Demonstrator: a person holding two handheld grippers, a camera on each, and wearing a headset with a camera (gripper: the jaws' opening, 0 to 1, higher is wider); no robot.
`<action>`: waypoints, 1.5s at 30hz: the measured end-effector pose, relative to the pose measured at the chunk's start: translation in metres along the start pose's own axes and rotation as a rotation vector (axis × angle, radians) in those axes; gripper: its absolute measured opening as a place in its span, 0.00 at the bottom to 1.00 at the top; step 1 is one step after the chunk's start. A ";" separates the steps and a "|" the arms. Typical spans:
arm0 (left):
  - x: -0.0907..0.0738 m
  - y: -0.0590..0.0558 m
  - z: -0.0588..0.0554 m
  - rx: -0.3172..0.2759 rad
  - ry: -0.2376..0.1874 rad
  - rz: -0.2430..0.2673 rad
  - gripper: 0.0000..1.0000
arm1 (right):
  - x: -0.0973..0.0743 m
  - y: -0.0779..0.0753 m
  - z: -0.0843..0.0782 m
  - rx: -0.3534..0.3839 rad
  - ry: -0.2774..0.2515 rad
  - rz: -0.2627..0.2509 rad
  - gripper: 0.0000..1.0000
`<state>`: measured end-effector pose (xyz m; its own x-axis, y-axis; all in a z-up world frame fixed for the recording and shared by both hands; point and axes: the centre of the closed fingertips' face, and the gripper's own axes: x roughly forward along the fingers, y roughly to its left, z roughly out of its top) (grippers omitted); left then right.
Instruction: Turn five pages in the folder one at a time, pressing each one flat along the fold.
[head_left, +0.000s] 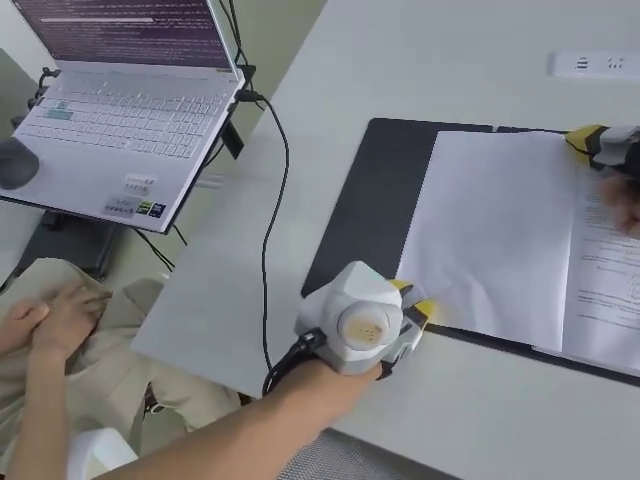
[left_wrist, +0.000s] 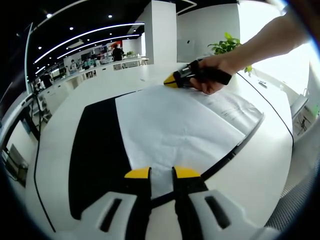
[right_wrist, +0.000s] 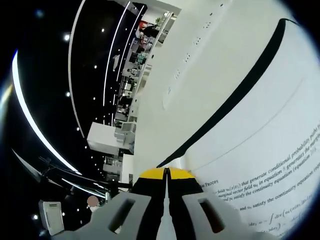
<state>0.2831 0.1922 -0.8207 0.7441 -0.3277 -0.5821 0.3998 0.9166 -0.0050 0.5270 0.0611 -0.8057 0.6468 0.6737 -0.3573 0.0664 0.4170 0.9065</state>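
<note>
Folder (head_left: 370, 200) lies open on the desk (head_left: 450, 60), with the black cover to the left, a blank page (head_left: 500, 230) flat over it and a printed page (head_left: 605, 270) to the right. The fold (head_left: 570, 250) between the two pages runs near-to-far from the person; that's the long axis.

Left tongs (head_left: 413, 300) are at the near edge of the blank page, toward its left corner and well left of the fold. Tips are a narrow gap apart with nothing pinched; paper shows between them in the left gripper view (left_wrist: 161, 173).

Right tongs (head_left: 583, 140) are at the far end of the fold, on the top edge of the pages. Its own view shows the tips (right_wrist: 165, 174) closed together. Can't tell if a sheet is caught between them.

Key relation: the right tongs are on the fold line and the left tongs are off to the side, so the right is the nearer one. Judgement: a press along the fold would go from the far end toward the person, and the next sheet to lift is on the right side too.

View differences:
- Left gripper view shows the whole blank page (left_wrist: 175, 125) lying flat, with the right tongs (left_wrist: 172, 80) and hand at its far edge.
- Right gripper view shows the printed text (right_wrist: 270, 150) and the folder's black rim (right_wrist: 240, 95) close up.
- Head view cuts the printed page off at the right.
</note>
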 end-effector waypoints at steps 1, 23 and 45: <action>0.000 0.000 0.000 0.000 -0.001 0.000 0.15 | -0.001 -0.001 -0.002 -0.006 0.016 -0.001 0.00; 0.000 -0.001 0.000 0.001 0.005 0.002 0.15 | -0.028 -0.003 -0.041 -0.081 0.157 0.007 0.00; 0.000 -0.001 0.000 0.012 0.008 0.009 0.15 | -0.071 0.001 -0.087 -0.074 0.240 0.046 0.00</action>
<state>0.2824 0.1915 -0.8204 0.7435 -0.3172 -0.5887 0.3993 0.9168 0.0103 0.4154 0.0669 -0.7996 0.4485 0.8148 -0.3673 -0.0206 0.4203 0.9072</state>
